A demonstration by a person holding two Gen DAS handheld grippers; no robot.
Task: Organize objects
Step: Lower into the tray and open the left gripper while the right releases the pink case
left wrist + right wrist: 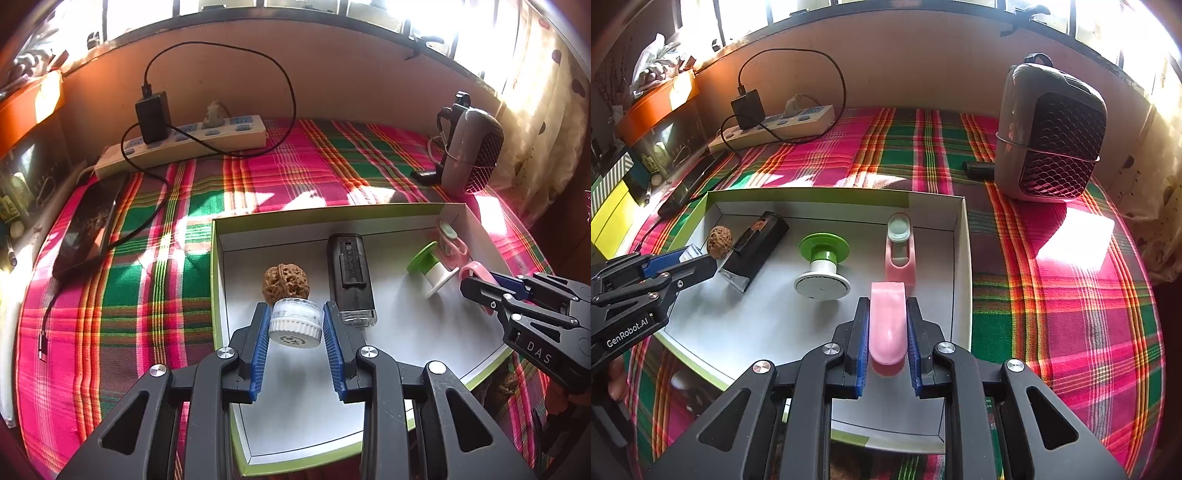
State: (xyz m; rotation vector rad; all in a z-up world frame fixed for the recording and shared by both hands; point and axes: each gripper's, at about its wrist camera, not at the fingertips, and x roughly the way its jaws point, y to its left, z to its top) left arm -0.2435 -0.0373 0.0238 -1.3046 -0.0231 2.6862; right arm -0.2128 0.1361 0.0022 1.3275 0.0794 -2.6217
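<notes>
Both fisheye views look steeply down from close above the open box [218, 280] on the plaid cloth [129, 295]. The left wrist view sits over its left half, the right wrist view over its right; both share the box interior and power strip [775, 127] at upper left.

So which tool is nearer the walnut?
Left. The left tool, gripping a small jar, sits just in front of the walnut; the right tool, gripping a pink piece, is across the box.

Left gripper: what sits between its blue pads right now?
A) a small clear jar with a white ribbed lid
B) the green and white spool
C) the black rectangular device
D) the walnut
A: the left gripper is clamped on the small clear jar, held over the box, with the walnut lying just beyond it.
</notes>
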